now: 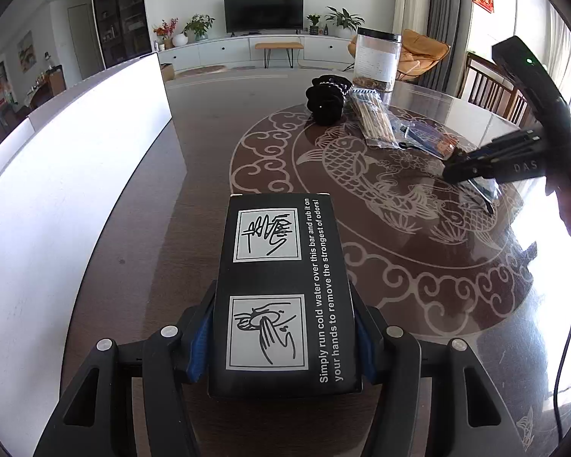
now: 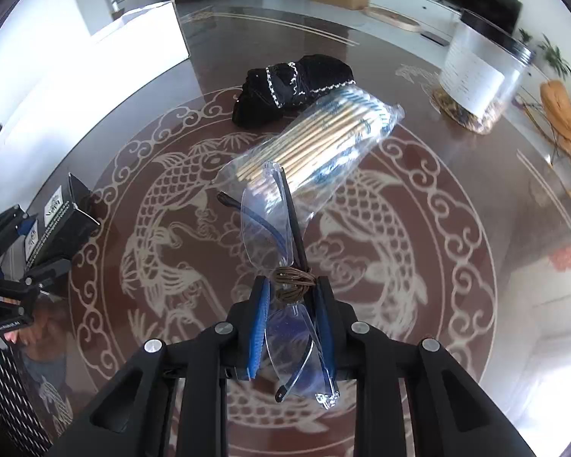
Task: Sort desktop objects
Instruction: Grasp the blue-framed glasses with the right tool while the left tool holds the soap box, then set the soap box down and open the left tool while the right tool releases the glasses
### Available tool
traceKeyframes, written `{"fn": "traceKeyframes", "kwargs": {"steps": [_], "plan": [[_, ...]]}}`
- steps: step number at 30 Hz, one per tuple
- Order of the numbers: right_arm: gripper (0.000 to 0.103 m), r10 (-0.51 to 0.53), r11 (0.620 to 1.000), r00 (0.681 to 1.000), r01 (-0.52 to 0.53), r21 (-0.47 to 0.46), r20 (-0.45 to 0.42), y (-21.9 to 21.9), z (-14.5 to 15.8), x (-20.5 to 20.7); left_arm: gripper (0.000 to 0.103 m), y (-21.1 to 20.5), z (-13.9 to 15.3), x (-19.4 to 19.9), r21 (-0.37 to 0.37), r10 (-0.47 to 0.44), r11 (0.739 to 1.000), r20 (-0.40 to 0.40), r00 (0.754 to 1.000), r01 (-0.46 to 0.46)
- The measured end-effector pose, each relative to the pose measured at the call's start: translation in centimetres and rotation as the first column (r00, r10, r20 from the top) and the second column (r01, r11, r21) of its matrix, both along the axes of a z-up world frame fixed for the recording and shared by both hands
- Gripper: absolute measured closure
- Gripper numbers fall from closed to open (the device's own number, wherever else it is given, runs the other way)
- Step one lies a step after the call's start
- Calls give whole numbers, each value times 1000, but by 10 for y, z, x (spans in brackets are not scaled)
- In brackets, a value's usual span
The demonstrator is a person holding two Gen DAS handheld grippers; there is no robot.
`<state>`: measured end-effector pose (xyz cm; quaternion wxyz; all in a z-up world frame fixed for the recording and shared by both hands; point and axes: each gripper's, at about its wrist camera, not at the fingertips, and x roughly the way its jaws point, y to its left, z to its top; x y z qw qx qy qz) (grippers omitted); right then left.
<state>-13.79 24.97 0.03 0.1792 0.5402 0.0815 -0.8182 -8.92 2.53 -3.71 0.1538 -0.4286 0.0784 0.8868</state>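
My left gripper point(image 1: 283, 320) is shut on a black carton point(image 1: 281, 285) printed with white hand-washing pictures and text, held above the table beside the white box. In the right wrist view the carton point(image 2: 61, 224) and left gripper point(image 2: 30, 251) show at the left edge. My right gripper point(image 2: 291, 293) is shut on clear glasses point(image 2: 262, 228) with dark blue arms. A brown elastic band point(image 2: 295, 282) is wound round the glasses at the fingertips. The glasses hang lifted above the table's fish pattern. From the left wrist, the right gripper point(image 1: 453, 171) appears at the right.
A clear bag of wooden sticks point(image 2: 323, 141) lies beyond the glasses, touching a black cloth bundle point(image 2: 297, 83). A clear jar point(image 2: 479, 76) with a black lid stands at the far right. A white box point(image 1: 76, 152) stands on the left. The brown table point(image 2: 456, 247) has a glossy top.
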Motion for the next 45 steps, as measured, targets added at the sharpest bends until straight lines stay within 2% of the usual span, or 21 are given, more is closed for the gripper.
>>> {"fn": "traceKeyframes", "kwargs": {"steps": [3,7,11,12,15,18,19,24,25,26,29,31,33,45], "plan": [[78,-152,984,988,151,-90,0,-6,0,50,44,-3,0,3,6,13,1000,1,1000,-13],[78,-309,934,951,301,-195,-14,-23,-3,117,44,-6,0,15,-4,18,1000,0,1000,-18],[76,-377,920,918,356,-165,-120,-45,0,157,43,-4,0,25,-35,33,999,-14,999,-33],[74,-368,926,918,348,-147,-149,-48,1,158,40,-2,0,26,-53,36,998,-25,999,-37],[53,-305,952,932,297,-72,-193,-53,0,157,31,3,0,28,-101,38,994,-48,998,-43],[50,-226,973,950,233,5,-213,-57,-1,151,19,4,0,28,-126,44,991,-54,998,-51],[46,-213,976,952,220,6,-221,-55,-1,149,16,3,0,27,-129,51,990,-52,997,-57],[28,-229,973,943,228,-32,-241,-39,-8,154,2,-13,-4,17,-56,93,994,25,995,-91],[22,-232,972,942,233,-25,-244,-39,-9,154,2,-16,-5,15,-32,95,995,46,994,-94],[21,-236,971,942,236,-28,-238,-39,-10,154,2,-18,-6,14,-18,98,995,55,994,-97],[13,-230,973,945,232,-20,-232,-40,-11,152,0,-16,-7,14,-27,97,995,57,994,-95],[2,-231,972,948,233,-16,-221,-41,-13,150,0,-16,-8,14,-25,97,995,59,994,-96],[0,-230,973,950,232,-13,-211,-41,-15,148,0,-16,-8,14,-26,97,995,59,993,-96],[0,-231,972,950,234,-12,-212,-41,-15,147,0,-17,-8,13,-24,97,995,60,993,-96]]}}
